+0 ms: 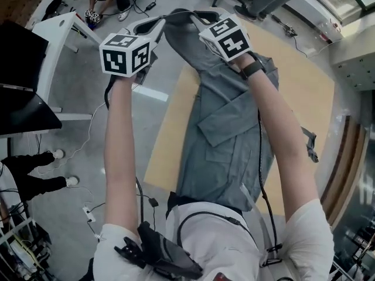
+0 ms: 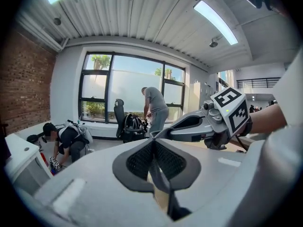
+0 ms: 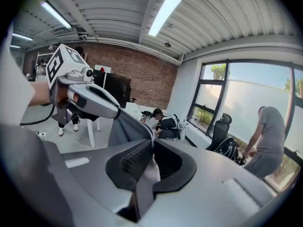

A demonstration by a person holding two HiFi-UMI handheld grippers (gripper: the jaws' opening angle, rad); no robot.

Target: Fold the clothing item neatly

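White short-sleeved T-shirt (image 1: 225, 247), black wristwatch (image 1: 252, 69), black cable (image 1: 260, 174).

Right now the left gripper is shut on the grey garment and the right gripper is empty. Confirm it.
Not empty: the right gripper view shows the right gripper shut on the garment too. The left gripper is shut on it.

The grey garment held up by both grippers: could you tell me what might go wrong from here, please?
1. The left gripper and right gripper each pinch only a thin edge of the grey garment; its hanging weight could pull it free.
2. The grippers sit close together, so the cloth hangs bunched, with a flap folded across it; laid on the wooden table like this, it would probably keep creases.
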